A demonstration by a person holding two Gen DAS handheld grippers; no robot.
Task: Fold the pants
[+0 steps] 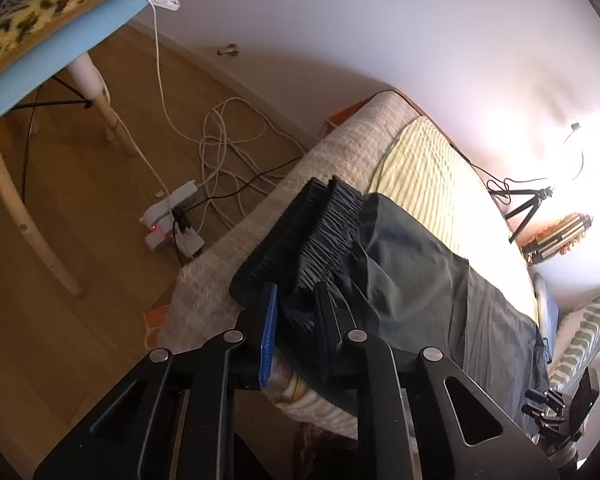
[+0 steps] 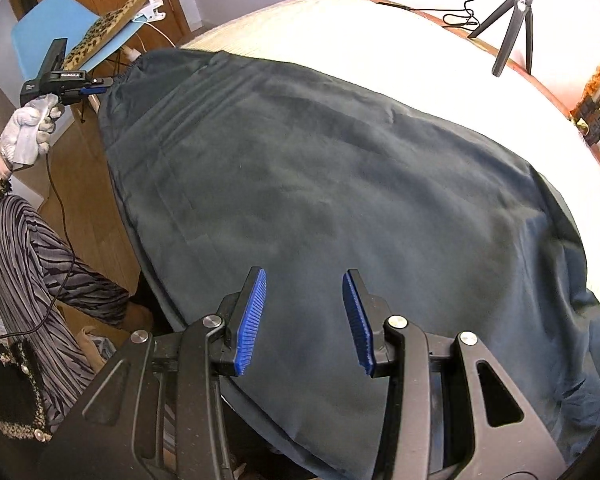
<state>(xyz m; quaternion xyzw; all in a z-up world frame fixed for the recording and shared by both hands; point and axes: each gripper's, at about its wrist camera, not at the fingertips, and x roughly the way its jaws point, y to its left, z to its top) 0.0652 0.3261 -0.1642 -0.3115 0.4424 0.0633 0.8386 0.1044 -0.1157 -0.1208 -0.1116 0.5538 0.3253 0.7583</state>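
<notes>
Dark grey pants (image 2: 340, 184) lie spread flat on the bed, their gathered elastic waistband (image 1: 320, 224) at the bed's left edge. My left gripper (image 1: 296, 300) is shut on the pants fabric just below the waistband; in the right wrist view it shows at the far left (image 2: 104, 88), gripping the waist corner. My right gripper (image 2: 304, 300) is open, its blue pads (image 2: 252, 320) hovering just above the leg end of the pants. It also shows small at the lower right of the left wrist view (image 1: 548, 404).
The bed (image 2: 380, 32) has a striped cream cover and a beige blanket (image 1: 236, 256). A blue chair (image 1: 28, 76) with a leopard cushion, a power strip (image 1: 172, 220) and tangled cables sit on the wooden floor to the left. A small tripod (image 2: 512, 36) stands beyond the bed.
</notes>
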